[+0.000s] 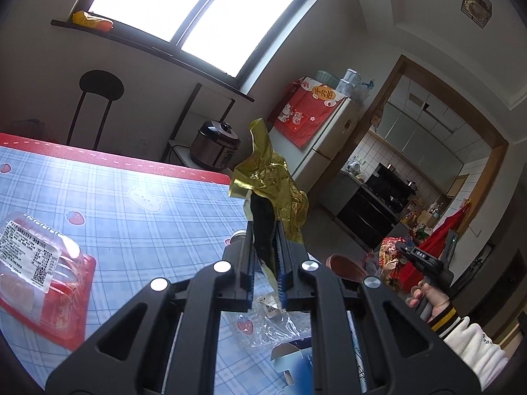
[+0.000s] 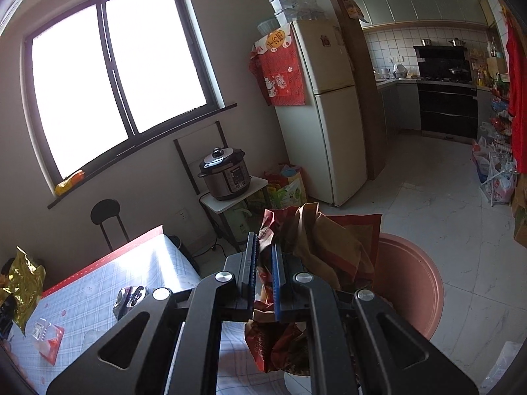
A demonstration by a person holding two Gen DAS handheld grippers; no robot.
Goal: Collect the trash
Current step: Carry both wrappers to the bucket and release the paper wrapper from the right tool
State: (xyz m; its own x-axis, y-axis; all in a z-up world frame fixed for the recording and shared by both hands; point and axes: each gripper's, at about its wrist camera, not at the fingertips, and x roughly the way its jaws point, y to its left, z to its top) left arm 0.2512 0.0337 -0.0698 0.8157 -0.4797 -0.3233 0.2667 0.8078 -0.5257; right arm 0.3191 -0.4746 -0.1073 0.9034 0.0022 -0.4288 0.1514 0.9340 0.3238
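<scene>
Both claws are clamping trash for disposal: the left claw (image 1: 265, 227) is pinching a gold foil wrapper (image 1: 270, 177) above the tabletop (image 1: 138, 197), while the right claw (image 2: 263, 253) is holding a crumpled red-brown bag (image 2: 316, 240) over the pink bin (image 2: 418, 283) (presumably to drop it in).
</scene>
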